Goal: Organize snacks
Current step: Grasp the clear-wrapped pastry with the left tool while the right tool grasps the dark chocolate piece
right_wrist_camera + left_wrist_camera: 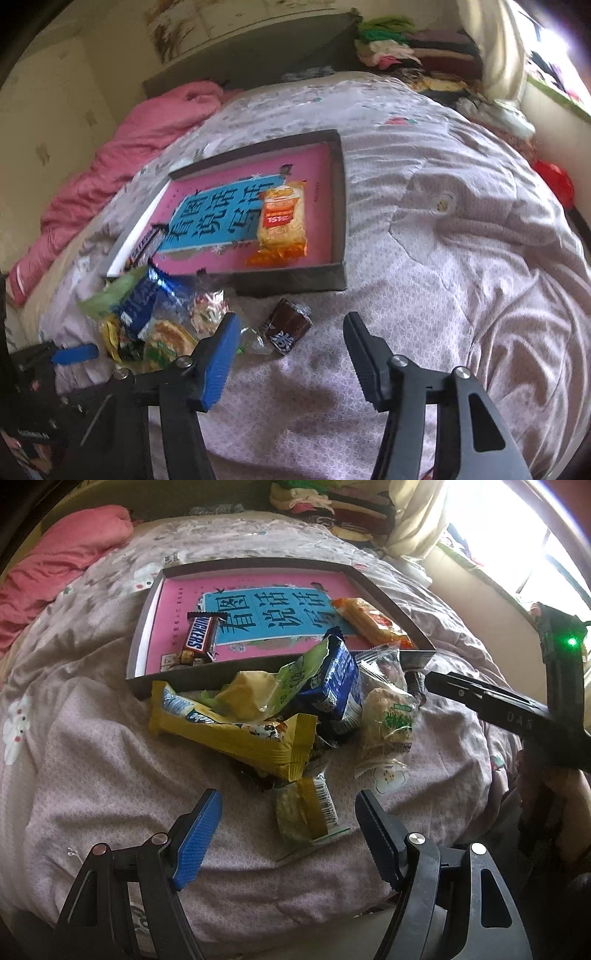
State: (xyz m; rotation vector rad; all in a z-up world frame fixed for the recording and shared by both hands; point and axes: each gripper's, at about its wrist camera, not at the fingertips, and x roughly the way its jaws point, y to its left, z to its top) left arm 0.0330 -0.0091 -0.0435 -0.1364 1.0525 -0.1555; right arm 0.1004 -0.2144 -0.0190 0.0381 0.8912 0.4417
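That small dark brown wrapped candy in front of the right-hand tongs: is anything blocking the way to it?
Nothing visible does. The small dark brown wrapped candy lies alone on the lilac quilt, just ahead of the open right gripper, with the snack pile off to its left.

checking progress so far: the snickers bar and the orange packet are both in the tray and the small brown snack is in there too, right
Not quite. The Snickers bar and the orange packet do lie in the tray, but the small brown snack is still on the bedspread outside the tray's near wall, as the right wrist view shows.
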